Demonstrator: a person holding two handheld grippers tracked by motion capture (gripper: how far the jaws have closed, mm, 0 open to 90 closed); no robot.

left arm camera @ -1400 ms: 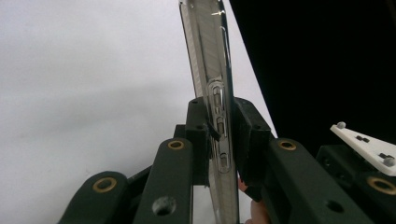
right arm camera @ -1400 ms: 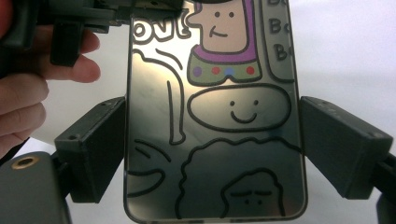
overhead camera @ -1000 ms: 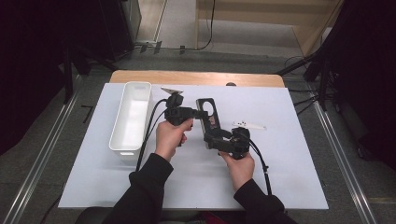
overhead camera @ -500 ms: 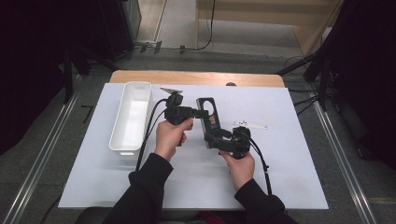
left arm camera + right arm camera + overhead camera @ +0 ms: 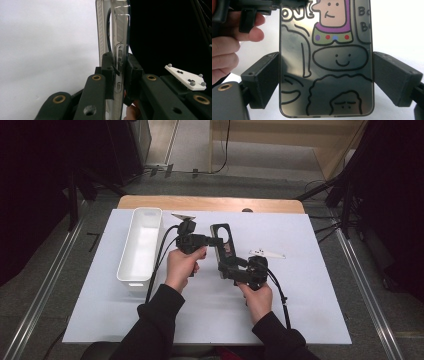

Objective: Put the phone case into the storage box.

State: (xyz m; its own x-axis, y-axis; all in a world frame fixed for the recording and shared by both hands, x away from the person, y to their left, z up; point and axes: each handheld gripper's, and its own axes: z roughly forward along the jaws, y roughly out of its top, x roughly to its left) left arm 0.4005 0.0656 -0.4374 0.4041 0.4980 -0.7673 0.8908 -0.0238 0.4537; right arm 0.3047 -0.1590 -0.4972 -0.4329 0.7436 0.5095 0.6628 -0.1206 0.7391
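A phone in a clear case with cartoon drawings is held above the white table cover between both grippers. My left gripper comes in from the left and is shut on the case's thin side edge, its pads pinching it at the slot. My right gripper grips the phone's near end across its width. In the right gripper view the phone's back faces the camera with both pads against its long sides. A person's left hand shows beyond it.
A long white bin stands at the left of the white cover. A white marker plate juts out by the right gripper. The wooden table edge runs along the back. Cables trail toward the person.
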